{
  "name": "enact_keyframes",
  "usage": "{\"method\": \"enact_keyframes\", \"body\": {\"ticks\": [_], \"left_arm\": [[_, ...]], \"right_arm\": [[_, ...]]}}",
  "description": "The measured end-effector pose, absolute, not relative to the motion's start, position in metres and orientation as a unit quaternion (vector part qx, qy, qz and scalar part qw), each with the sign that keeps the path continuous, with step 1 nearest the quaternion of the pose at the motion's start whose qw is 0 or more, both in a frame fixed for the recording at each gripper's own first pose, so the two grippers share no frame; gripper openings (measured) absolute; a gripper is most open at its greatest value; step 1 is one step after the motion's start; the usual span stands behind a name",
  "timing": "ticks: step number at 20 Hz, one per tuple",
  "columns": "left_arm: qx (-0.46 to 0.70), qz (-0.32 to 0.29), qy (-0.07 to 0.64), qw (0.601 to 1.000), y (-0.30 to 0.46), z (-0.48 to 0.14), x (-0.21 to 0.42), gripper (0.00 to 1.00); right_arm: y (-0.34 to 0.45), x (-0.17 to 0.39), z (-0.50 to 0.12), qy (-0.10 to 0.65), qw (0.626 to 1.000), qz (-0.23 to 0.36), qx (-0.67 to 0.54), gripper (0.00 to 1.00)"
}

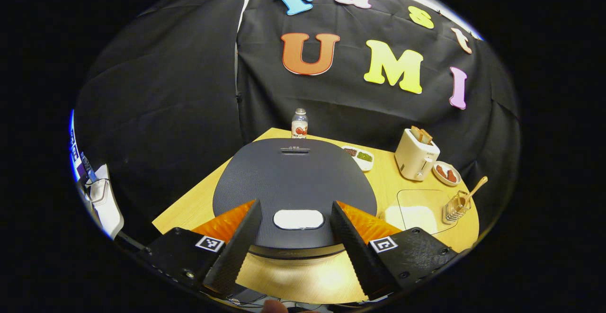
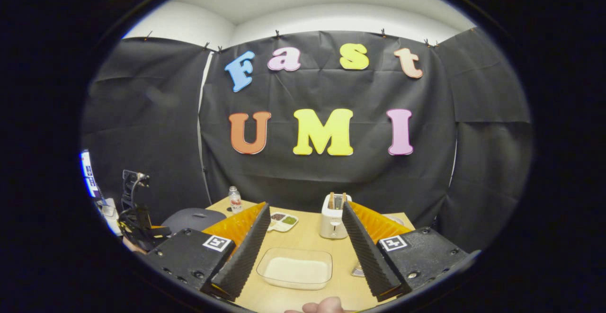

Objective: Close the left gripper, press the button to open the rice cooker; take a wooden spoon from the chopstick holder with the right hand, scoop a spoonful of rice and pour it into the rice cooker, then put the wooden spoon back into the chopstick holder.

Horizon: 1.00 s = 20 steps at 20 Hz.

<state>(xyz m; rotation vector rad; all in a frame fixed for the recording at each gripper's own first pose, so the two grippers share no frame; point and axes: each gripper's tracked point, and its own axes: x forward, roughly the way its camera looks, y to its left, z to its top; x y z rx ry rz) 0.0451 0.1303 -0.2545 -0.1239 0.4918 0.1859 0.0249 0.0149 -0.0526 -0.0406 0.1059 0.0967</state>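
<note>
The left hand-held gripper [image 1: 296,237] is hovering over the front of the cooker [image 1: 293,180], its fingers spread wide on either side of the pale button [image 1: 298,219] at the lid's front edge. The lid is sitting shut. The right hand-held gripper [image 2: 305,251] is waiting above the tabletop [image 2: 307,237], fingers also spread and holding nothing, with the clear rice tray [image 2: 296,268] lying between and beyond them.

The spoon [image 1: 475,190] is standing in the wire holder [image 1: 455,208], near the right edge of the tabletop just beside the tray, with the toaster [image 1: 416,160] behind it.

The risk now is pressing with the fingers this far apart: they would be straddling the button and landing on the lid to either side, so nothing would release. Even once pressed together, the tips could be coming down off-centre and sliding on the textured lid. The lid is likely springing up toward the gripper when freed, so lingering low could block it. Later, the holder looks light and is standing close to the edge; tugging the spoon at an angle could be tipping it over.
</note>
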Motion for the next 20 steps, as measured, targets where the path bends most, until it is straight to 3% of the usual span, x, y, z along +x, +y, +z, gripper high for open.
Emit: {"method": "enact_keyframes", "body": {"ticks": [7,14,20], "left_arm": [[-0.062,0.094,0.23,0.967,0.131,-0.256,0.046,0.96],[-0.108,0.073,0.216,0.968,0.133,-0.244,0.046,0.95],[-0.066,0.05,0.156,0.984,0.117,-0.163,0.031,0.95]], "right_arm": [[0.016,0.021,-0.055,0.055,0.998,0.037,-0.016,0.96],[0.008,0.003,-0.046,0.036,0.999,-0.005,-0.018,0.99],[-0.009,-0.017,-0.022,0.012,1.0,-0.022,-0.009,0.96]]}}
